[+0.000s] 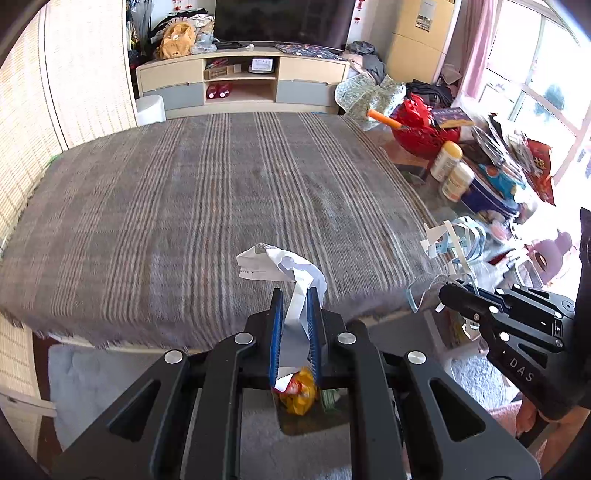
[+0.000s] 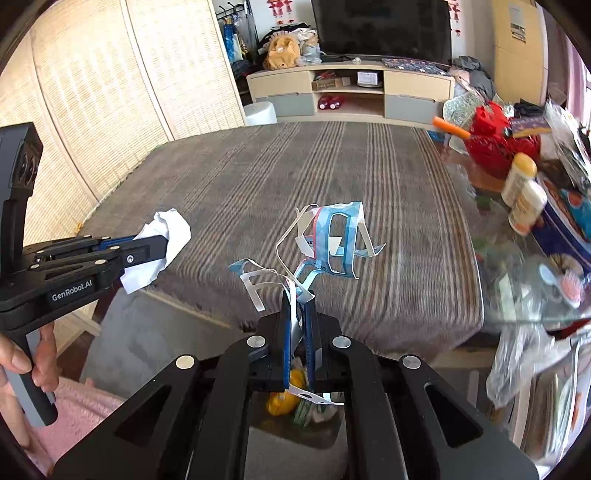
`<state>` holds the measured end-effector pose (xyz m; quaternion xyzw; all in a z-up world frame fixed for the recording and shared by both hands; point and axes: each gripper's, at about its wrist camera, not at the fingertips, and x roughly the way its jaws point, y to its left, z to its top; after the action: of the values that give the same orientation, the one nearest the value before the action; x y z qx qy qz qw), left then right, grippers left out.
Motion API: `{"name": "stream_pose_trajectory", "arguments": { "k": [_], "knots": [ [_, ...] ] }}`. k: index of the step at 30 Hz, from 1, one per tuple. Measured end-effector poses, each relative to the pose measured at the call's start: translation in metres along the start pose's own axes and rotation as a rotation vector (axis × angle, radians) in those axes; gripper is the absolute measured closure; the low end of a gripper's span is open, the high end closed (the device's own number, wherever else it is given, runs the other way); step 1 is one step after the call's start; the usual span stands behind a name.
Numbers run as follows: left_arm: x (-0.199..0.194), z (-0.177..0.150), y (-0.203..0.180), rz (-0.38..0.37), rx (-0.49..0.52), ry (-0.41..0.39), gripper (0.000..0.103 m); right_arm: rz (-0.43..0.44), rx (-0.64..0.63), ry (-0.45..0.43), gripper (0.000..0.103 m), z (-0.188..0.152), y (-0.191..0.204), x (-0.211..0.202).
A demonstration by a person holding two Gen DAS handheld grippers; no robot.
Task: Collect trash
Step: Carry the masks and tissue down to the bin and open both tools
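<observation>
Grey striped blanket (image 1: 221, 192) beyond both loaded tools.

A bed under a grey-brown striped blanket (image 1: 221, 192) fills the room. Beyond its foot stands a low beige TV cabinet (image 1: 243, 79) beneath a dark television (image 1: 280, 20). Pale woven screens (image 2: 110, 103) line the left wall. Daylight floods through a window (image 1: 535, 81) beside pink curtains (image 1: 476, 44).
</observation>
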<state>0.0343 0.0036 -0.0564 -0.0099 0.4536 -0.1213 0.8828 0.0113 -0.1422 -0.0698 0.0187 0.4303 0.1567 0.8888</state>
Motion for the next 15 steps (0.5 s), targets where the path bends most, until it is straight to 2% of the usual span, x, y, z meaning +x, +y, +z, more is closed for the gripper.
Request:
{"name": "stream_pose_trajectory", "arguments": {
  "k": [6, 15],
  "knots": [
    [0.006, -0.047, -0.004, -0.013, -0.001, 0.027, 0.091, 0.006, 0.038, 0.038, 0.095, -0.044, -0.009, 0.001],
    [0.058, -0.101, -0.002, -0.085, -0.034, 0.110, 0.091, 0.007, 0.079, 0.129, 0.095, -0.089, -0.023, 0.042]
  ]
}}
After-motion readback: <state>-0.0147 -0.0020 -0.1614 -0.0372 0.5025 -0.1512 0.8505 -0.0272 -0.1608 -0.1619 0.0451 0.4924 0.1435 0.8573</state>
